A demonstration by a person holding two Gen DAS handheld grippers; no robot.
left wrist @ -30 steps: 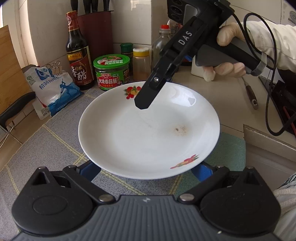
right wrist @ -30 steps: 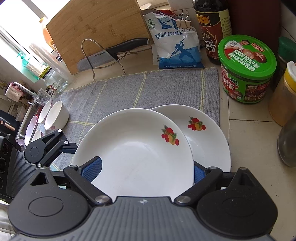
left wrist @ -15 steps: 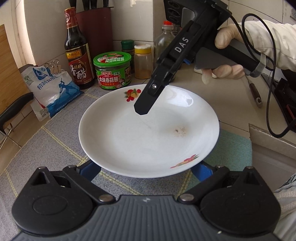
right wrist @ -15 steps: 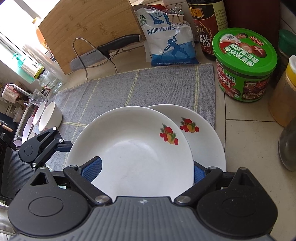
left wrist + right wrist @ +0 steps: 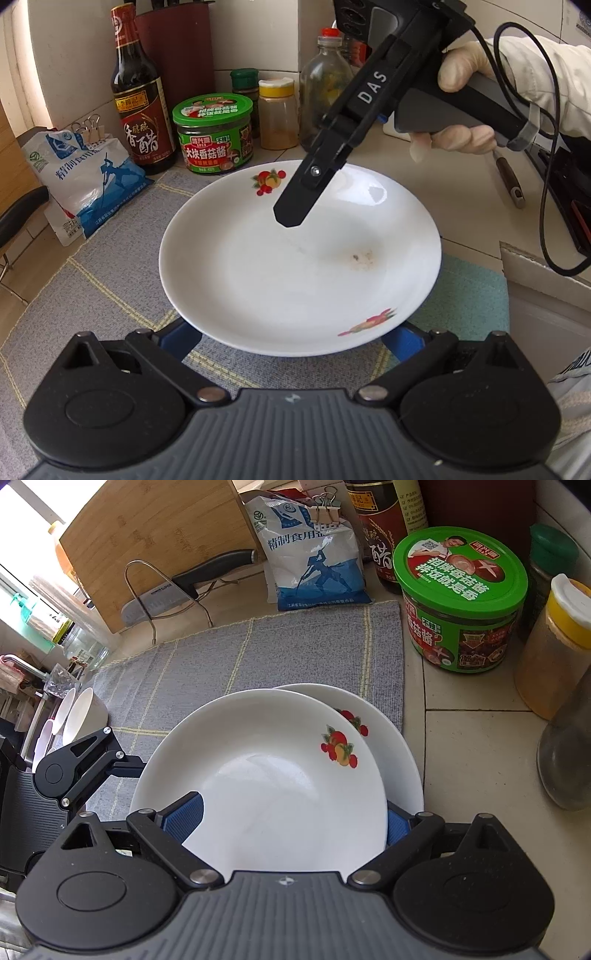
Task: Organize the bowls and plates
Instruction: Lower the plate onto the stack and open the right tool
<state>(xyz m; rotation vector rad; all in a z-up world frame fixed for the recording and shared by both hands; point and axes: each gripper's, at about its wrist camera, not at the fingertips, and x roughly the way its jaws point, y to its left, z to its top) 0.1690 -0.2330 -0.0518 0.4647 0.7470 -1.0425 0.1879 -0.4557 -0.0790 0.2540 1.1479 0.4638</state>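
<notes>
In the left wrist view a white plate (image 5: 295, 266) with fruit prints lies over the grey mat (image 5: 92, 288). My left gripper (image 5: 295, 338) is at its near rim with the blue pads wide apart; the plate hides whether they touch it. My right gripper's upper finger (image 5: 295, 206) rests inside that plate. In the right wrist view my right gripper (image 5: 286, 821) is shut on the rim of the top plate (image 5: 266, 775), which is tilted over a second plate (image 5: 395, 749) below it. Several white bowls (image 5: 79, 716) stand at the far left.
A green-lidded sauce jar (image 5: 461, 602), a vinegar bottle (image 5: 142, 110), spice jars (image 5: 277, 112) and a salt bag (image 5: 314, 554) line the wall. A cutting board (image 5: 155, 535) and a knife (image 5: 192, 583) on a rack stand at the back left.
The top plate and my right gripper have shifted slightly toward the jars and the plate now tilts more over the lower one. The left gripper has barely moved.
</notes>
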